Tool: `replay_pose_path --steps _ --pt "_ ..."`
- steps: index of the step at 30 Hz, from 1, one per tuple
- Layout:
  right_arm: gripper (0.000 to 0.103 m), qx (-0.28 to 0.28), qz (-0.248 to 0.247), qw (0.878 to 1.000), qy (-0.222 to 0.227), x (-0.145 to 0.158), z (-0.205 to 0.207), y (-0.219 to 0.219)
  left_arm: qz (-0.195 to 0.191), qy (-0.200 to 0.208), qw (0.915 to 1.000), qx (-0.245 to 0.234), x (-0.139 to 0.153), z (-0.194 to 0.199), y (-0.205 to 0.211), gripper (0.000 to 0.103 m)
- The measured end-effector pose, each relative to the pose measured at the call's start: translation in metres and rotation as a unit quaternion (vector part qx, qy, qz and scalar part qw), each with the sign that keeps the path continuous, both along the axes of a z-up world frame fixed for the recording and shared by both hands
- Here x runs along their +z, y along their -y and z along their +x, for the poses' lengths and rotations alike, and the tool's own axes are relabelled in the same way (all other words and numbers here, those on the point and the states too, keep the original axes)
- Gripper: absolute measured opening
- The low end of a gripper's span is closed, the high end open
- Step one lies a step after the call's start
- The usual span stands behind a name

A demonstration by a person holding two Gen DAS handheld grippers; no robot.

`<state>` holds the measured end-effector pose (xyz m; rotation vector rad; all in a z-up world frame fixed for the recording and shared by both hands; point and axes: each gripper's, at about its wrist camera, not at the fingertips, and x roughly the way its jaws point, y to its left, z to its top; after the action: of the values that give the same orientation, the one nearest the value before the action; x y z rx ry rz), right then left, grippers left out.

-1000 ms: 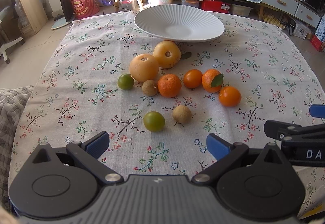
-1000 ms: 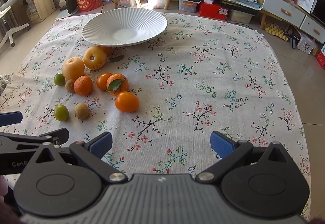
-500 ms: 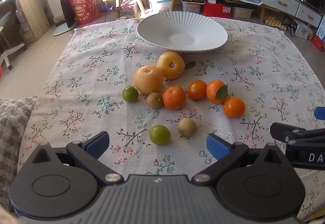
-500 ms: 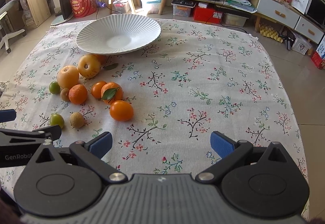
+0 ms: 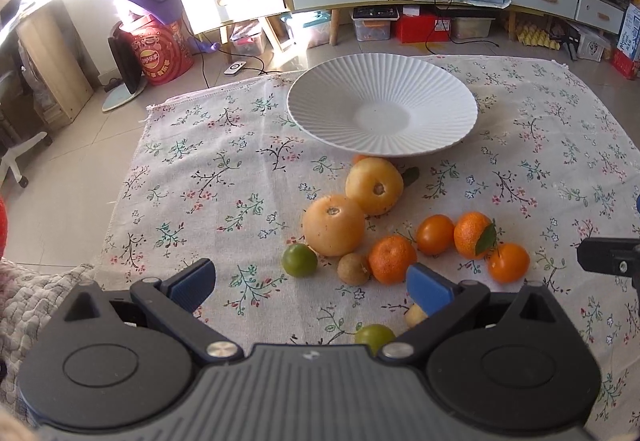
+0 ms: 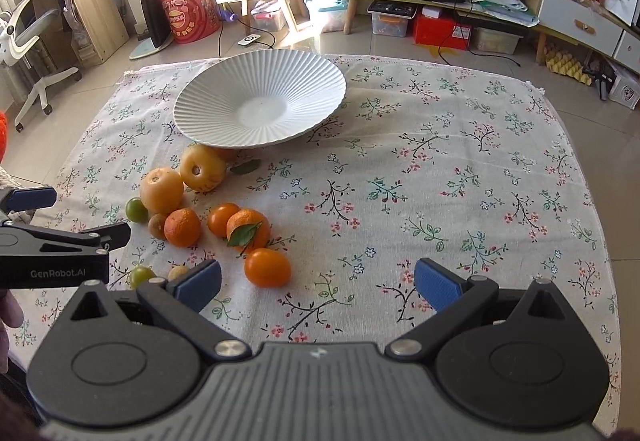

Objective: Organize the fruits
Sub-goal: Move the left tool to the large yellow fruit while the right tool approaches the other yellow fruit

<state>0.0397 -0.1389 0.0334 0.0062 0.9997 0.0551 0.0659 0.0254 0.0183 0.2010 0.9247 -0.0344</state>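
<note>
Now both sets of tongs have pushed forward over the tabletop (image 6: pixel 460 169) compared with a second ago, the left tongs (image 5: pixel 312 283) most of all. Its jaws stand wide and empty, and the nearest green fruit (image 5: pixel 374 335) and small brown fruit (image 5: pixel 415 315), formerly well ahead, now sit almost under the right finger. The right tongs (image 6: pixel 318 281) are likewise spread wide, holding nothing, with the closest orange (image 6: pixel 267 267) just ahead of the left pad. That reads as an approach for a first pick, probably from the loose cluster: two large yellow fruits (image 5: pixel 334 225), several oranges, another green fruit (image 5: pixel 299 260). Nothing has been lifted yet. The white ribbed plate (image 5: pixel 440 109) at the far side is the only container, and it is bare, with one yellow fruit tucked against its near rim.
</note>
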Motion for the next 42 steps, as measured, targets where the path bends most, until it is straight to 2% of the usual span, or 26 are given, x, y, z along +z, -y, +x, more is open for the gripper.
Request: replay_pose_path --steps 7,10,13,15,21,31,37,42 --pt "0.103 0.017 0.013 1.000 -0.012 -0.006 0.029 -0.012 -0.013 0.004 0.9997 0.018 -0.009 0.023 -0.018 0.080" --pt "0.100 0.021 0.039 0.999 -0.018 -0.016 0.038 -0.016 -0.032 -0.003 0.9995 0.008 -0.012 0.030 -0.026 0.079" --pt "0.097 0.026 0.070 0.997 -0.025 -0.022 0.048 -0.021 -0.055 -0.008 0.9985 -0.006 -0.015 0.039 -0.034 0.073" --pt "0.096 0.026 0.098 0.995 -0.027 -0.023 0.057 -0.024 -0.065 -0.016 0.9977 -0.013 -0.018 0.046 -0.039 0.064" --pt "0.096 0.005 0.154 0.987 -0.034 -0.031 0.078 -0.033 -0.100 -0.025 0.9940 -0.036 -0.023 0.059 -0.052 0.047" --pt "0.087 -0.024 0.224 0.973 -0.044 -0.055 0.102 -0.036 -0.142 -0.040 0.9864 -0.074 -0.032 0.065 -0.048 0.033" --pt "0.079 -0.036 0.234 0.971 -0.045 -0.062 0.109 -0.043 -0.148 -0.053 0.9848 -0.074 -0.038 0.071 -0.040 0.025" --pt "0.073 -0.042 0.232 0.971 -0.048 -0.068 0.112 -0.048 -0.143 -0.056 0.9855 -0.072 -0.041 0.071 -0.036 0.023"
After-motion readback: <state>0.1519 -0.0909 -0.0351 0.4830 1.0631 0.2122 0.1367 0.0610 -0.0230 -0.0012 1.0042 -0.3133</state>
